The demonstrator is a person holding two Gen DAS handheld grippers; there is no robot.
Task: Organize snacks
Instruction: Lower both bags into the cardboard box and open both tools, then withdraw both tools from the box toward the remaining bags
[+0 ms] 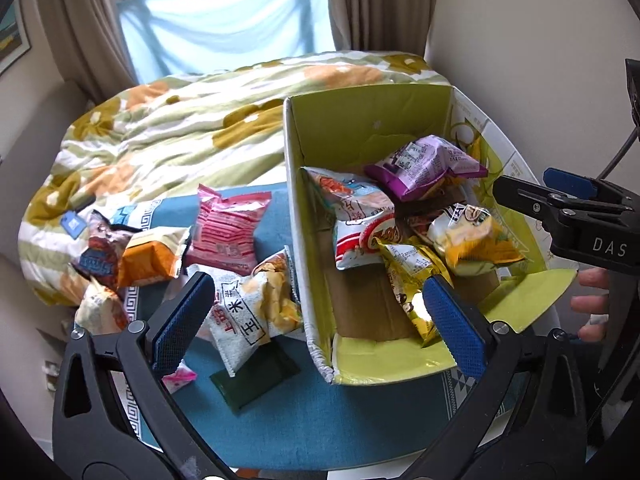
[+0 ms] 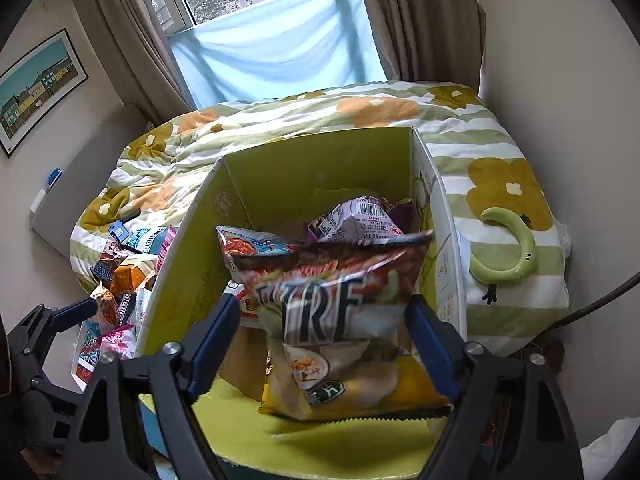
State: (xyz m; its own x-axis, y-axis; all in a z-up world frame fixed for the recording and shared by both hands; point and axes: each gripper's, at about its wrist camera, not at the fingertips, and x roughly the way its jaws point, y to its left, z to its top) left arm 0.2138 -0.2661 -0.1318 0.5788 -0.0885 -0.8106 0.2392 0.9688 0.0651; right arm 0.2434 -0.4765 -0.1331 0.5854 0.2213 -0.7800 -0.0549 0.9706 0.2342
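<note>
Left wrist view: my left claw (image 1: 320, 316) hangs with its jaws spread wide and nothing between the pads, straddling the near left wall of the cardboard box (image 1: 298, 216). The box stands at the right end of the blue table (image 1: 320, 420), its near flap folded out toward me. Inside lie several snack bags, a purple packet (image 1: 424, 166) against the far wall and a yellow bag (image 1: 474, 240) by the right wall; bare cardboard floor shows at the near left. Loose bags crowd the table's left edge: a pink packet (image 1: 226, 228), an orange bag (image 1: 150, 256) and a white rice-snack bag (image 1: 244, 312). My right claw (image 1: 560, 208) reaches over the box's right rim.

Right wrist view: my right claw (image 2: 320, 344) is spread, pads clear of the noodle bag (image 2: 332, 284) hanging between them above the box's near end.
</note>
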